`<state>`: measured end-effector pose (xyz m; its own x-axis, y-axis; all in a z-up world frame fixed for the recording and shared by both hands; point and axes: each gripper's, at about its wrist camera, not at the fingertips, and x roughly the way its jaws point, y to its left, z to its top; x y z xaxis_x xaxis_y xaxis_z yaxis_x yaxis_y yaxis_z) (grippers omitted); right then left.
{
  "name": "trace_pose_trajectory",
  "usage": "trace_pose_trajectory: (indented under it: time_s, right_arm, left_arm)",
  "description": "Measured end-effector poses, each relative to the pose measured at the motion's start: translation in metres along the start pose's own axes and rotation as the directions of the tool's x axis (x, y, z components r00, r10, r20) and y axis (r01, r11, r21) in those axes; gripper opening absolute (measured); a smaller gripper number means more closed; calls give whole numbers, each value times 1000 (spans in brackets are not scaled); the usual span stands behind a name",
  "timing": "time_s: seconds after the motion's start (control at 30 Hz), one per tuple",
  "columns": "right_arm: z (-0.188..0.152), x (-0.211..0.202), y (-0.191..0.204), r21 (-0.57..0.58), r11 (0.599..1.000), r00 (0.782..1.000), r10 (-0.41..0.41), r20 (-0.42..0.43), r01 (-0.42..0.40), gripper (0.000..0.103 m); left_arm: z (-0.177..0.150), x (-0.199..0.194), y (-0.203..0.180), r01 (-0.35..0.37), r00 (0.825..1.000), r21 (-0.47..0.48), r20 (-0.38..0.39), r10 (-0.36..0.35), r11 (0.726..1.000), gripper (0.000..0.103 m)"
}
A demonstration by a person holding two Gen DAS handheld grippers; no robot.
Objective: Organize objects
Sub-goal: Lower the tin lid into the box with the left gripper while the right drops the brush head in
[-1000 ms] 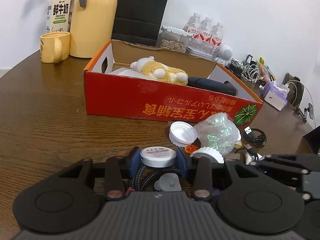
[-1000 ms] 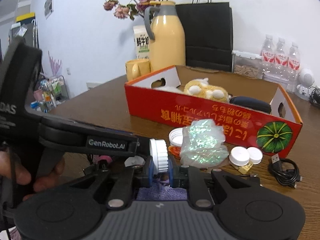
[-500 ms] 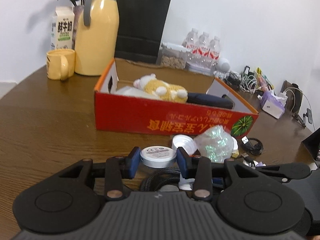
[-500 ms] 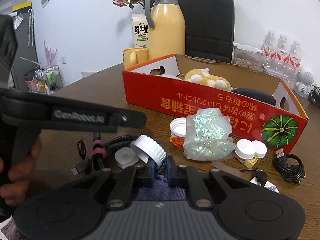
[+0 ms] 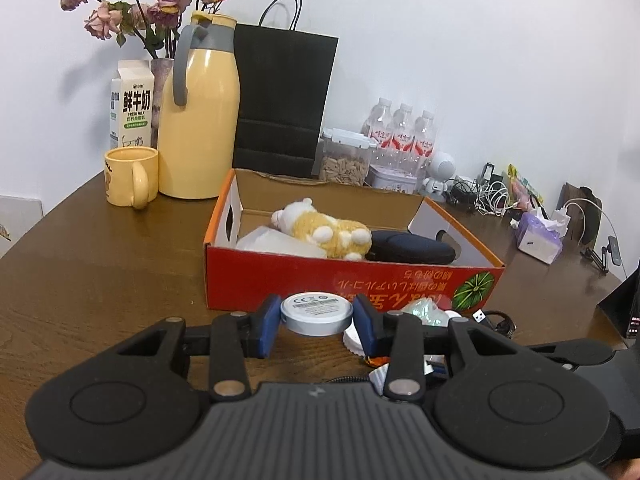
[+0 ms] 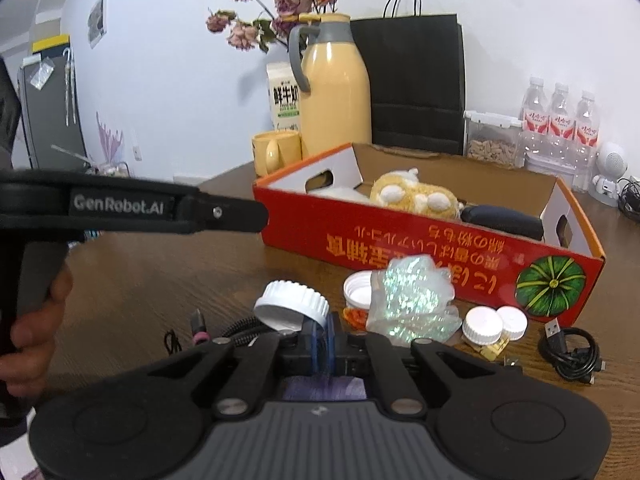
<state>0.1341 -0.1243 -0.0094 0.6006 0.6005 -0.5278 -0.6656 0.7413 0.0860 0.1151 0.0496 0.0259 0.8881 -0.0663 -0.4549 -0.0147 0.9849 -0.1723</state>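
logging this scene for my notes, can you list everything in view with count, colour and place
box: 1, red, table centre
plush toy: 1, yellow and white, in box
dark case: 1, navy, in box beside plush
round disc: 1, white and silver, held in left jaws
ridged cap: 1, white, pinched in right jaws
crinkly bag: 1, iridescent, before box
loose caps: 3, white, before box
usb cable: 1, black, right of caps
thermos: 1, yellow, behind box
mug: 1, yellow, left of thermos
milk carton: 1, white, behind mug
paper bag: 1, black, by wall
water bottles: 3, clear, back right
left gripper: 1, black, shut
right gripper: 1, black, shut
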Motion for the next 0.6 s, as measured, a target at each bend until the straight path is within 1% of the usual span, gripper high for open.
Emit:
trace_pose_trajectory:
  time_s: [0.43, 0.6]
  right_arm:
    - [12, -16, -12, 26, 1000, 997, -5, 72, 4, 4]
    - [24, -23, -26, 40, 998, 992, -48, 120, 43, 4]
  left_arm:
    - [11, -2, -2, 3, 1000, 3, 29, -3, 1000, 40]
    - [25, 5, -8, 10, 998, 20, 55, -11, 1000, 40]
